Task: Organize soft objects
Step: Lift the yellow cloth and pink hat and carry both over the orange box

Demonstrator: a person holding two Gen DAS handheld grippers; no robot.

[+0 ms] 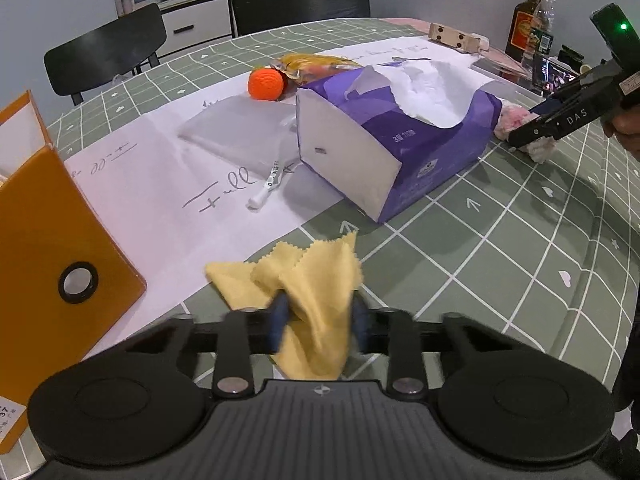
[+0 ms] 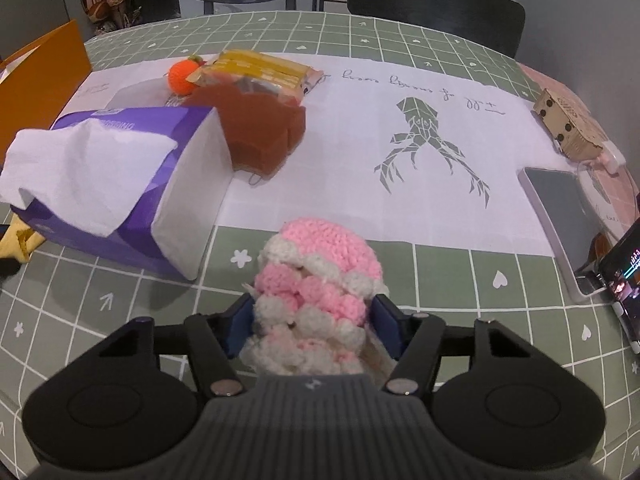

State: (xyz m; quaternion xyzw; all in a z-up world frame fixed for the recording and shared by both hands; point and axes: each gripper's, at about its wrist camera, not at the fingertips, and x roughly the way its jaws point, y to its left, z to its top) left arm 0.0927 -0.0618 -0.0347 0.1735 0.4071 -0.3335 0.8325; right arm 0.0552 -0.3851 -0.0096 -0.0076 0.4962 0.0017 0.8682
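Green-checked bench point(image 1: 500, 248) carries both things: my left gripper point(image 1: 320, 320) jaws pinch the cloth point(image 1: 316, 276), my right gripper point(image 2: 312, 324) jaws squeeze the knit point(image 2: 320, 276). I'd lift straight, grips firm.

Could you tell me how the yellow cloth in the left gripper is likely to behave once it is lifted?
The yellow cloth is probably floppy: it bunches and folds between the left gripper pads. It looks thin, so likely very light. Its loose corners may drag or snag.
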